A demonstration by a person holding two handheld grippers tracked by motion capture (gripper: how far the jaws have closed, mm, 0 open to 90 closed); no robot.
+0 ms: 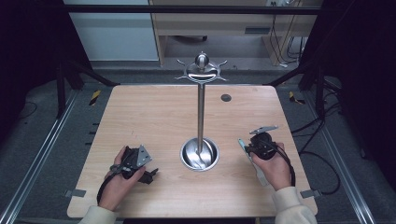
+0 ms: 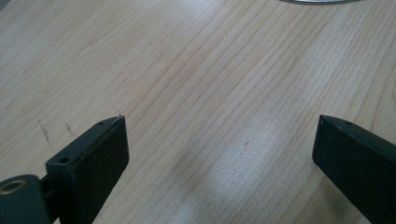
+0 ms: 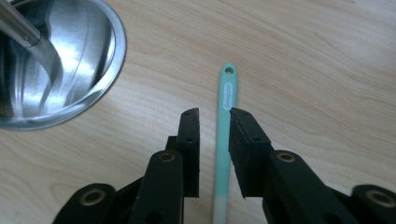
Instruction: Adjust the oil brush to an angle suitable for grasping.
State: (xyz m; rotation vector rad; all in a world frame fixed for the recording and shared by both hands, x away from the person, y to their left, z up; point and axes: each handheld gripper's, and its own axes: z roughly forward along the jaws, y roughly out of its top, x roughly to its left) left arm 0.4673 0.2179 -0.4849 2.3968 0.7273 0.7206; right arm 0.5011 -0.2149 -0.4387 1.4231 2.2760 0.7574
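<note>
While our right gripper (image 3: 212, 114) hovers w/ jaws slightly apart round the mint green handle (image 3: 226, 107), not pressing it, handle lies on table (image 1: 154, 112) beside steel stand base (image 1: 200, 154); left gripper (image 2: 219, 135) gapes wide.

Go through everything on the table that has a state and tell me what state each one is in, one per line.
Left tongs: open wide, nothing between the jaws, low over the table.
Right tongs: jaws slightly apart, straddling the green utensil handle.
Green utensil: lying flat on the table, handle between the jaws; contact unclear.
Metal stand: upright, its hooks empty.
Stand's base dish: empty.
</note>
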